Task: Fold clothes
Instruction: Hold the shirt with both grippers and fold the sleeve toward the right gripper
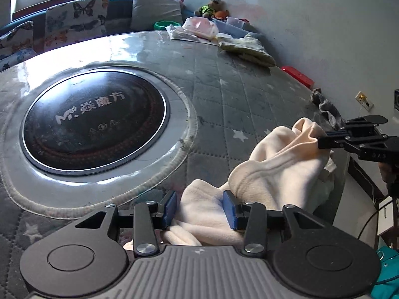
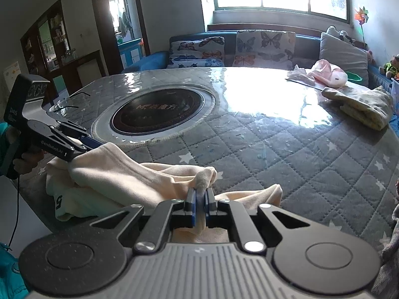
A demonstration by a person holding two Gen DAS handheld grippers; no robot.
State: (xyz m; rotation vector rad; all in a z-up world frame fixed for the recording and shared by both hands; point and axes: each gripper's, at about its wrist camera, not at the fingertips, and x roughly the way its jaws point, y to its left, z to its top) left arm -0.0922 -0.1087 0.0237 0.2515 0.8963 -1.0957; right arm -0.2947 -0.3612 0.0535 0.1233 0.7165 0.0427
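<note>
A cream fleece garment [image 1: 271, 174] lies bunched at the near edge of the quilted grey table [image 1: 224, 94]. My left gripper [image 1: 199, 208] is open, its blue pads [image 1: 230, 209] on either side of a fold of the garment. My right gripper [image 2: 199, 200] is shut on a pinched edge of the same cream garment [image 2: 119, 174]. In the left wrist view the right gripper [image 1: 321, 143] grips the garment's far end. In the right wrist view the left gripper [image 2: 84, 147] sits at the garment's left end.
A round black induction hob [image 1: 93, 122] is set into the table [image 2: 274, 144]. A folded pale yellow garment [image 2: 361, 107] and pink items [image 2: 326, 73] lie at the far side. A grey cloth [image 1: 326, 107] and a red box [image 1: 298, 76] sit by the wall. Glasses [image 2: 64, 107] lie at the left.
</note>
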